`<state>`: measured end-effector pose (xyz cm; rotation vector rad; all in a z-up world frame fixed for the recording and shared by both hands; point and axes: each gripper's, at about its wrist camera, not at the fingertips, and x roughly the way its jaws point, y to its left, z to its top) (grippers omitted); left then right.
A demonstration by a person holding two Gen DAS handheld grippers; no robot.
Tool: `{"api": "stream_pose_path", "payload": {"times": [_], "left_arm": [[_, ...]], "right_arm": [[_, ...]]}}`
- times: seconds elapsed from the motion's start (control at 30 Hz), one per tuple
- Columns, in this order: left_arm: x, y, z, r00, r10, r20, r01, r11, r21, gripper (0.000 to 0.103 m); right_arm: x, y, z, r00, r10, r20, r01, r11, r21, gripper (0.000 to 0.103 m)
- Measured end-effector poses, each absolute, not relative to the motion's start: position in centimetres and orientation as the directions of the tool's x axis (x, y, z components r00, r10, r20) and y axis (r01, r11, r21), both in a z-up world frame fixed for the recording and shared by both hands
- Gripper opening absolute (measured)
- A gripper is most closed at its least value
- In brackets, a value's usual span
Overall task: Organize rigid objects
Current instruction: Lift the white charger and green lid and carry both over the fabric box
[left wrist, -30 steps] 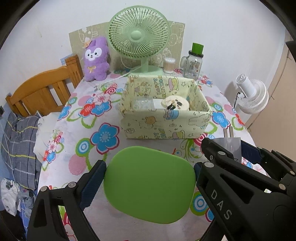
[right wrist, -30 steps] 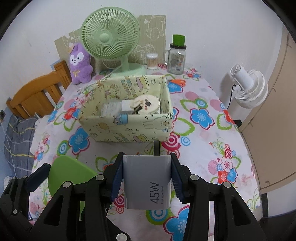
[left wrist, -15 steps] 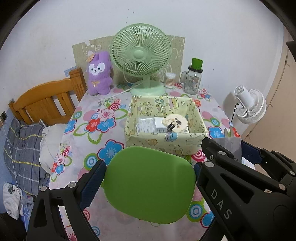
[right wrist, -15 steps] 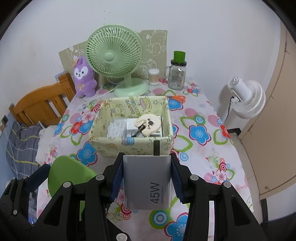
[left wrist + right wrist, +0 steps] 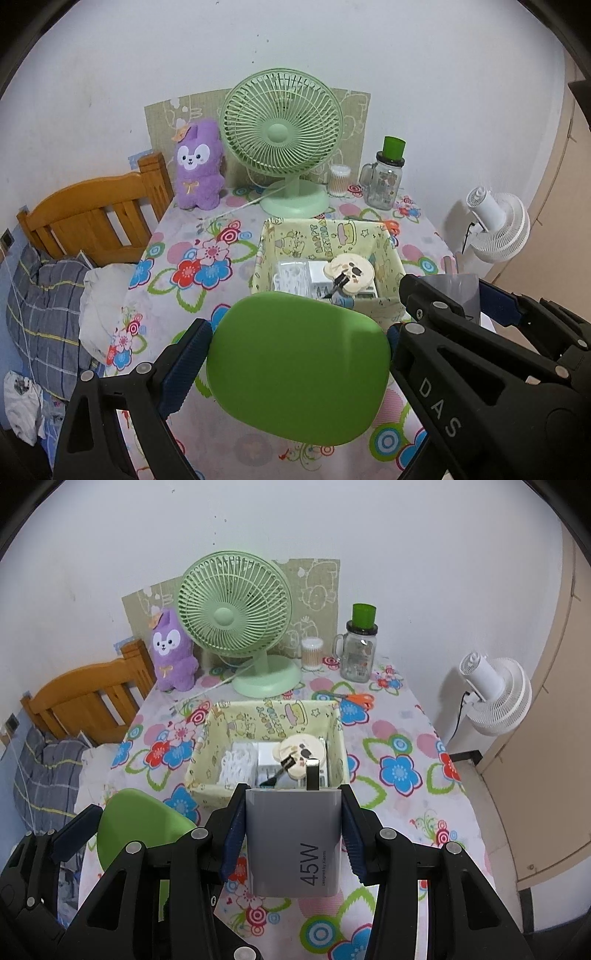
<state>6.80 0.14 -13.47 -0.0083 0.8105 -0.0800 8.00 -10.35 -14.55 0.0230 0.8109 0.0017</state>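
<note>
My left gripper (image 5: 299, 347) is shut on a rounded green case (image 5: 299, 365), held above the flowered table. A grey 45W charger (image 5: 293, 842) sits clamped between the blue pads of my right gripper (image 5: 293, 830), its prong pointing forward. Both hang in front of a pale yellow cartoon-print box (image 5: 328, 232) (image 5: 273, 716), which holds a white mesh item, white boxes and a round bear-face object (image 5: 301, 753). In the right wrist view the left gripper with the green case (image 5: 136, 830) shows at lower left. In the left wrist view the right gripper shows at right.
Behind the box stand a green desk fan (image 5: 284, 147), a purple plush (image 5: 197, 166), a cotton-swab tub (image 5: 312, 653) and a glass jar with a green lid (image 5: 360, 646). Orange scissors (image 5: 356, 699) lie near the jar. A wooden chair (image 5: 92, 214) stands left, a white floor fan (image 5: 493, 694) right.
Both grippers have risen with their loads, so the box and table look smaller and lower. More of the wall shows above the fan. Neither grip has changed.
</note>
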Motion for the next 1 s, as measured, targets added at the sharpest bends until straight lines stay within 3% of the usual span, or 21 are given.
{"api": "stream_pose_path", "payload": {"times": [1.0], "left_arm": [[15.4,0.2,-15.2,0.655,-0.06,-0.753,0.052,0.998,-0.034,0.096]], "right_arm": [[17.2,-9.9,-16.5,0.656,0.023,-0.754,-0.001,1.0,0.03,0.05]]}}
